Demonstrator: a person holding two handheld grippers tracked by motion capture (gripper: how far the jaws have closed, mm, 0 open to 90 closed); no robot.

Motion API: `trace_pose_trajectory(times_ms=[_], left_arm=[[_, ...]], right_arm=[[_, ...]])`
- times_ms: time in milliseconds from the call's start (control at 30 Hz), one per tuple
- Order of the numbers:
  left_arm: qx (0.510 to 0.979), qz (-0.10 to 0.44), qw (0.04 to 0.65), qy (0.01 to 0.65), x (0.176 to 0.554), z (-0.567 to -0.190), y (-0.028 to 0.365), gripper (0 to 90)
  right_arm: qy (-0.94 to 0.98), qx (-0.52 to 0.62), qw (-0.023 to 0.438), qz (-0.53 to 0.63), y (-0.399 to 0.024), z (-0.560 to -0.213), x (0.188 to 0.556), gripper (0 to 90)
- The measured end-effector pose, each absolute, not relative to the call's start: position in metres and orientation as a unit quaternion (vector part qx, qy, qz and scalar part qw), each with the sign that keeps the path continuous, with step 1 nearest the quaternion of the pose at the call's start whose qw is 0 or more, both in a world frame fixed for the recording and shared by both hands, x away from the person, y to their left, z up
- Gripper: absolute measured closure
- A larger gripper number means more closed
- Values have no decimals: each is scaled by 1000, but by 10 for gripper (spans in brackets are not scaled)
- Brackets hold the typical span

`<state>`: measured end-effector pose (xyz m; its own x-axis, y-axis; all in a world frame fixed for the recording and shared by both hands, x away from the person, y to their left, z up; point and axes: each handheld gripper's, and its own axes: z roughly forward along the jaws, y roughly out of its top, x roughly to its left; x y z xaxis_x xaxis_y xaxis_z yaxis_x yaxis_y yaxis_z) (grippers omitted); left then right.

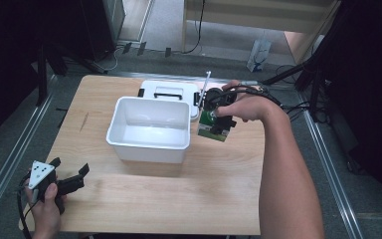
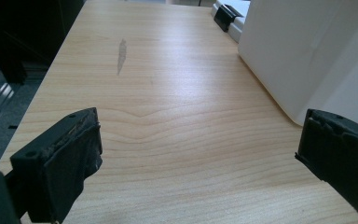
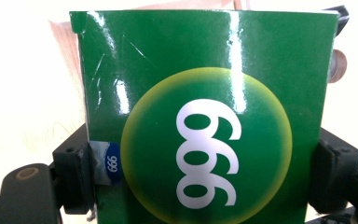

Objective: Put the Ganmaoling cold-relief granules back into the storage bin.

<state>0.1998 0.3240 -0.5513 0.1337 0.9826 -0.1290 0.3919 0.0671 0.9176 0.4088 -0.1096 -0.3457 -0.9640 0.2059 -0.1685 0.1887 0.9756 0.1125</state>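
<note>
We judged the green box [image 3: 205,116] light, stiff-sided and glossy, so likely slippery, and best taken across its two narrow sides. Our right claw [image 1: 216,121] was clamped on it just so, holding it above the worktop [image 1: 219,189] just beside the right wall of the white bin [image 1: 149,142]. Our left claw [image 1: 69,181] stood wide apart, empty, near the worktop's front left corner.

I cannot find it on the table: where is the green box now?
In the high view the green box is held in the right gripper, just right of the white bin.
</note>
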Motion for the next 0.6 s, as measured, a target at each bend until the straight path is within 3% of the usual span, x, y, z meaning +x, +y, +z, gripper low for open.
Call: trace_pose_trajectory(times_ms=[600], left_arm=[[600, 323, 455, 573, 200, -551, 325, 1]], right_arm=[[993, 65, 87, 45, -52, -319, 409, 164]])
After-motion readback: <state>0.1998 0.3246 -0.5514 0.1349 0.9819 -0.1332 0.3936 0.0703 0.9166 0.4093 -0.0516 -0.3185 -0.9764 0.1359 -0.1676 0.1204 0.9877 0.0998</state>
